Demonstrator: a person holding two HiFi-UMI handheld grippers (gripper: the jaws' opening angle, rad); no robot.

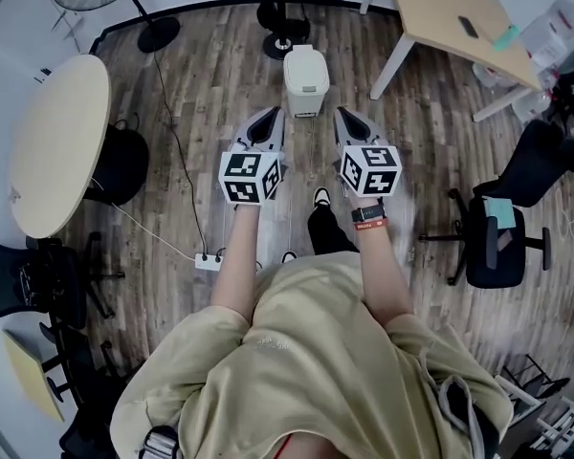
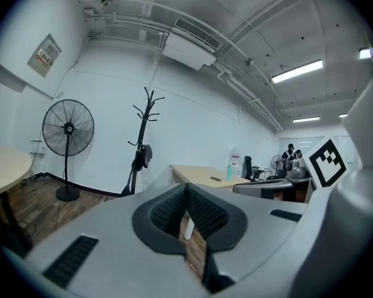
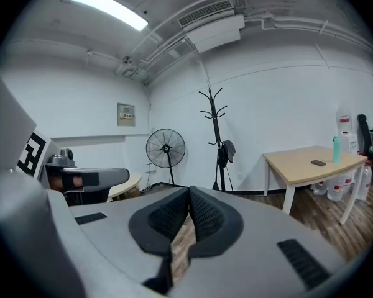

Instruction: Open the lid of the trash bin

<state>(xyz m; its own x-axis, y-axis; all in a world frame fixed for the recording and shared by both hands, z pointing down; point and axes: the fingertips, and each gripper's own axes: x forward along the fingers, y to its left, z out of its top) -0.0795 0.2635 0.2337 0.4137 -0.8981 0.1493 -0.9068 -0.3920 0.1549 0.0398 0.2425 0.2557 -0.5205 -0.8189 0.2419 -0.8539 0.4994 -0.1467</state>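
Note:
A small white trash bin [image 1: 306, 80] stands on the wood floor ahead of the person, lid down. Both grippers are held level, side by side, a short way in front of the bin and apart from it. My left gripper [image 1: 271, 116] points at the bin's left side; my right gripper [image 1: 343, 116] points at its right side. Each pair of jaws is closed tip to tip with nothing between them, as the left gripper view [image 2: 186, 189] and the right gripper view [image 3: 189, 192] show. Those two views look over the bin at the walls, so the bin is hidden there.
A round table [image 1: 53, 142] stands at the left and a rectangular desk [image 1: 454, 17] at the back right. A fan base [image 1: 158, 33] and coat rack base [image 1: 283, 27] sit behind the bin. A black office chair [image 1: 493, 242] is at the right; a power strip [image 1: 209, 260] lies near the person's feet.

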